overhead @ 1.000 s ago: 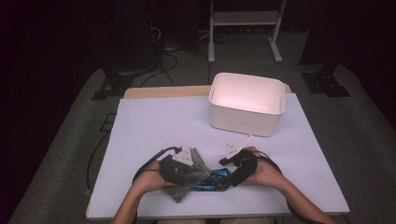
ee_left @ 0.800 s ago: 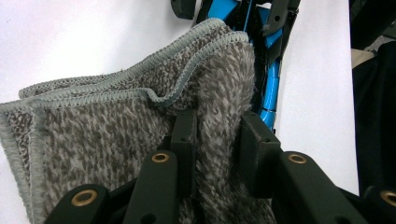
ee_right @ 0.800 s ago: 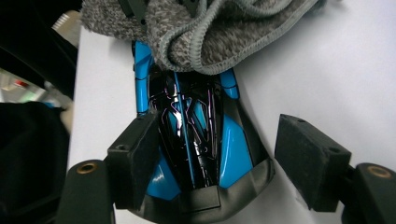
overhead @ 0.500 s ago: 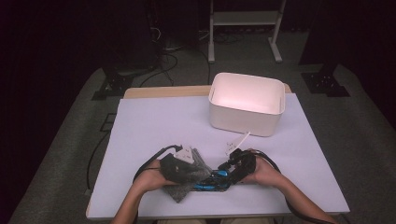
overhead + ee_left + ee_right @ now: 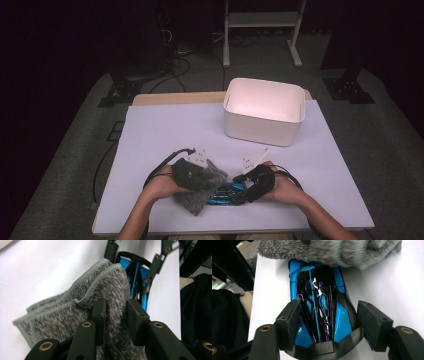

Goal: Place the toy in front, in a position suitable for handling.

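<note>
Toy car (image 5: 320,307), one in number, is laid on the white table cover (image 5: 165,135) near the front edge, between the two hands. Its long axis is seen in the high view to run left to right across the table; which end is the nose cannot be told. One grey cloth (image 5: 82,315) is draped over the car's end on the left side. The cloth is pinched by the left gripper (image 5: 116,320), its jaws pressed onto the folded fabric. The car is straddled by the right gripper (image 5: 332,325); its jaws have just been closing, with one pad at the car's flank and the other apart from it. One white bin (image 5: 264,111) is shown in the high view, well apart behind.
</note>
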Tool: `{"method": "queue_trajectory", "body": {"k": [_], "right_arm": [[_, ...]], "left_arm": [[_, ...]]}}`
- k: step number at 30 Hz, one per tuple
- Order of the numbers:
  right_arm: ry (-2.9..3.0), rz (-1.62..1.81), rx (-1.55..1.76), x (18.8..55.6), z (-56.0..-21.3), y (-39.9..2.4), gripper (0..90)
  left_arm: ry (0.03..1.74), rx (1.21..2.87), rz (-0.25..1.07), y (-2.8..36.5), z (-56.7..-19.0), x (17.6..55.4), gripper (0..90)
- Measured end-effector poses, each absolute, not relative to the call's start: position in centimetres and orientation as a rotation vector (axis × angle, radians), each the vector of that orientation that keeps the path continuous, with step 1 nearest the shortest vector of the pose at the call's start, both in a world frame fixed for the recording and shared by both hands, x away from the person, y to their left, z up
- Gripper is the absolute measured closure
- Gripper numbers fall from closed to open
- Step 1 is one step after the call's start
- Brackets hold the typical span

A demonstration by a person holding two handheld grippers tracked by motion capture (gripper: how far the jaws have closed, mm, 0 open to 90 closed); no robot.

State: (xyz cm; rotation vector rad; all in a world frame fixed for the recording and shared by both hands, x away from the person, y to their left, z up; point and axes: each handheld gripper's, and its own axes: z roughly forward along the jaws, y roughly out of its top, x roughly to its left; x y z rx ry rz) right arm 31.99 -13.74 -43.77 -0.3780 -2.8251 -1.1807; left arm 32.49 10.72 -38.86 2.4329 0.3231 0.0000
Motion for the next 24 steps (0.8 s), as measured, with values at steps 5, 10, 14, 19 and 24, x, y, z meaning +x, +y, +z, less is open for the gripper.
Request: {"method": "queue_trajectory", "body": {"k": [5, 10, 14, 19, 24], "right_arm": [[-2.898, -1.234, -0.335, 30.8, -43.6, -13.7, 36.1], [-2.968, -1.298, -0.288, 29.7, -43.6, -13.7, 36.2], [-3.002, -1.318, -0.281, 29.1, -43.6, -13.7, 36.3], [-3.013, -1.347, -0.301, 28.7, -43.7, -13.6, 35.3], [-3.028, -1.365, -0.3, 28.4, -43.7, -13.5, 34.9]], "left_arm": [[0.351, 2.471, -0.007, 10.0, -38.6, 33.7, 70.9], [0.319, 2.5, -0.077, 9.2, -39.1, 34.4, 69.9], [0.318, 2.504, -0.13, 9.0, -39.8, 34.4, 70.6], [0.309, 2.512, -0.134, 9.1, -39.7, 34.2, 73.1], [0.293, 2.521, -0.113, 9.1, -39.5, 33.8, 74.1]]}}
